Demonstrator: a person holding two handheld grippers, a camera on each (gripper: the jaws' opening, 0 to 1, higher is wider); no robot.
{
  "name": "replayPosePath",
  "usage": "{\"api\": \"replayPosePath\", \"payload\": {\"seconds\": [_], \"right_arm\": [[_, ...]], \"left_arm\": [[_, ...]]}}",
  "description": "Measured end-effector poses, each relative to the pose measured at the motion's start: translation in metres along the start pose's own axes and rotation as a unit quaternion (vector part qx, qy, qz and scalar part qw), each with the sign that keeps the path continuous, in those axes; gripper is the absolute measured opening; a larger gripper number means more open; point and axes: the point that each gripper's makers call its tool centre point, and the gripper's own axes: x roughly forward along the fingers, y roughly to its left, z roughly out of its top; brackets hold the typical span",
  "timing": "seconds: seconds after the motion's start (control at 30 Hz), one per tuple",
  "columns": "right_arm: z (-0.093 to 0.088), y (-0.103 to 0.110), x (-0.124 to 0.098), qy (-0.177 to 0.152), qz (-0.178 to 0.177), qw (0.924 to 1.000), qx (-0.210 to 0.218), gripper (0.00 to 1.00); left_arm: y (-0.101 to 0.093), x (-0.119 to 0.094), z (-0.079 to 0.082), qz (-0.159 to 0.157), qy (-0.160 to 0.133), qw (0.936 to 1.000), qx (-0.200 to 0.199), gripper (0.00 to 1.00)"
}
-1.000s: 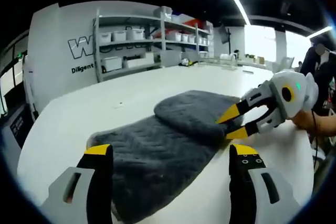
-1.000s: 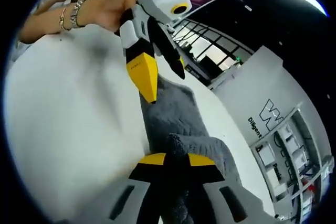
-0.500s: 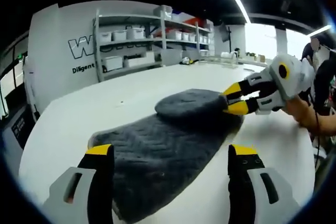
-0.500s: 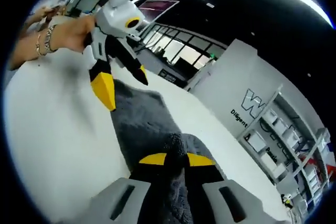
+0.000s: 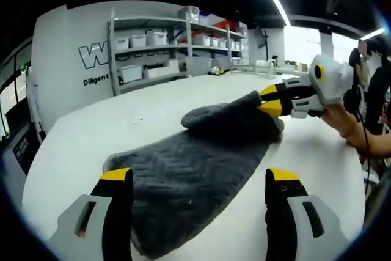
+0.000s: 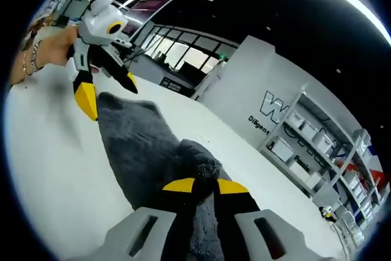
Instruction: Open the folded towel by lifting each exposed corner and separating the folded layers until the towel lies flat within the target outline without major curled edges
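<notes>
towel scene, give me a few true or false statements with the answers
1. The right gripper is shut on the dark grey towel. True.
2. The left gripper is clamped on the towel. False: its jaws stand wide open, either side of the towel's near end.
3. The towel lies fully flat on the white table. False: its far end is lifted and bunched at the right gripper.
4. Shelves with white bins stand beyond the table. True.

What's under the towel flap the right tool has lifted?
Under the raised flap pinched by the right tool lies the lower layer of the grey towel, spread on the white table. Whatever is beneath that layer, including any outline, is covered.
</notes>
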Motion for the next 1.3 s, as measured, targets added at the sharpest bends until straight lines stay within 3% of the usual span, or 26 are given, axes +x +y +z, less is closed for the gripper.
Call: {"api": "replayPosePath", "payload": {"seconds": [0.33, 0.57, 0.8, 0.93, 1.23, 1.3], "right_arm": [[-0.03, -0.047, -0.014, 0.043, -0.071, 0.9945, 0.064, 0.07], [-0.048, -0.064, -0.022, 0.064, -0.094, 0.9887, 0.098, 0.06], [-0.068, -0.08, -0.028, 0.104, -0.125, 0.9827, 0.089, 0.0], [-0.07, -0.078, -0.027, 0.083, -0.11, 0.9801, 0.142, 0.0], [-0.069, -0.072, -0.027, 0.084, -0.102, 0.9813, 0.14, 0.0], [-0.052, -0.067, -0.024, 0.044, -0.086, 0.9839, 0.151, 0.0]], "left_arm": [[-0.004, 0.003, -0.005, -0.005, 0.015, 0.9998, 0.009, 0.87], [-0.001, 0.003, -0.008, -0.002, 0.019, 0.9998, 0.005, 0.87], [-0.005, 0.002, -0.006, -0.007, 0.015, 0.9998, 0.007, 0.87], [-0.006, 0.003, -0.007, -0.008, 0.016, 0.9998, 0.007, 0.87], [-0.007, 0.003, -0.009, -0.011, 0.02, 0.9997, 0.006, 0.87], [-0.006, 0.004, -0.009, -0.011, 0.022, 0.9997, 0.007, 0.87]]}}
